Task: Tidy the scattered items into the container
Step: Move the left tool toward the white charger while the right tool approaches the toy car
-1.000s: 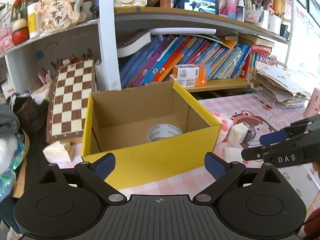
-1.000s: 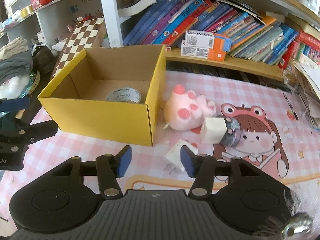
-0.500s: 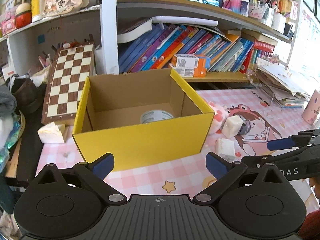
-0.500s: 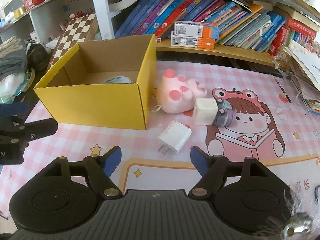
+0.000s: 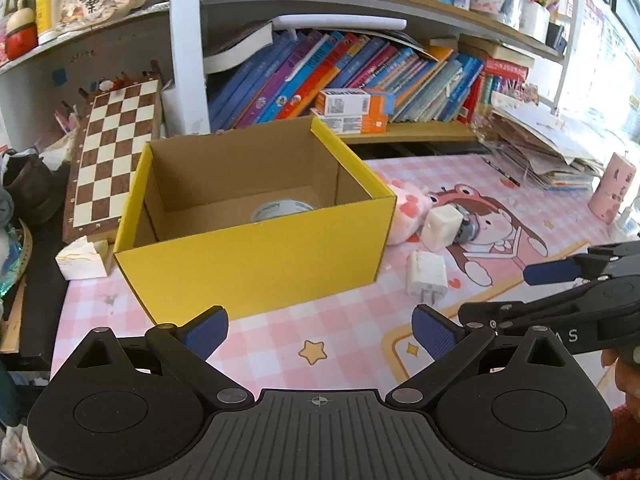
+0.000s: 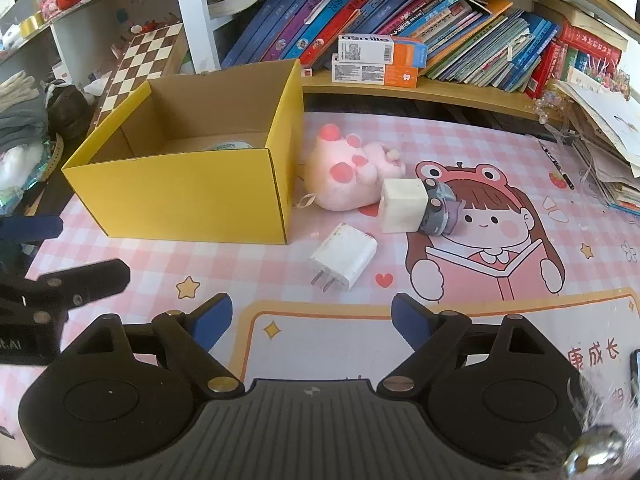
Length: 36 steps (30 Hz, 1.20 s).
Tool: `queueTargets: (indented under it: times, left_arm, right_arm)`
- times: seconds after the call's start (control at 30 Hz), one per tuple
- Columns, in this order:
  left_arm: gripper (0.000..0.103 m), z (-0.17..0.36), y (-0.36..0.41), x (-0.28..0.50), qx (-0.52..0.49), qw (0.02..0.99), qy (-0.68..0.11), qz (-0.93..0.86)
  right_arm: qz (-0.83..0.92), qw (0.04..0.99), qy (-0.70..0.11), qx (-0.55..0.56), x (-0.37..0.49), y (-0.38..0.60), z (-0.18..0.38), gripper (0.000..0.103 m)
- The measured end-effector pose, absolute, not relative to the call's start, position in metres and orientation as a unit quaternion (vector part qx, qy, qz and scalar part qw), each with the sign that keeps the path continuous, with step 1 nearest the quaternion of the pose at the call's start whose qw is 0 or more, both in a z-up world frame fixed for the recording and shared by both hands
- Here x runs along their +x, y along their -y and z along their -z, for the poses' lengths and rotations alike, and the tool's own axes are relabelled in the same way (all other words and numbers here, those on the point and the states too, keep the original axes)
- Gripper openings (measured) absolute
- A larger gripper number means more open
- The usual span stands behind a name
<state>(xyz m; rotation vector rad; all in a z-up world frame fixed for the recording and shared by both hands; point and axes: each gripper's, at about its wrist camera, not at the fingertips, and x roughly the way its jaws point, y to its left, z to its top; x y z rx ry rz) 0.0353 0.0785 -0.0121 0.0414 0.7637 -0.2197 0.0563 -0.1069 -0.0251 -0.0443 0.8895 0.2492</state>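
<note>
Left gripper fingers wide, right gripper fingers opening, empty, charger prongs only in right view

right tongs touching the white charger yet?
Apart. Right wrist view shows bare mat between the opening, empty right tongs and the white charger.

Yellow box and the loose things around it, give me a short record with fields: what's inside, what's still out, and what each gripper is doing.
container: yellow box, open top, on the pink checked mat
inside: tape roll
still out: white charger, white cube against a small grey toy, pink plush beside the box
left gripper: jaws wide, nothing between them
right gripper: jaws opening, nothing between them, charger just ahead
likely next: right gripper takes the charger
</note>
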Motion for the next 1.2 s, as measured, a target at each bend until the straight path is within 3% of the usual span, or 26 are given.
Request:
queueTargets:
  times: [1.2]
  left_arm:
    - [0.1, 0.02, -0.038, 0.043, 0.0, 0.912, -0.399, 0.097]
  right_arm:
    - [-0.133, 0.89, -0.436, -0.026, 0.071, 0.147, 0.03, 0.089]
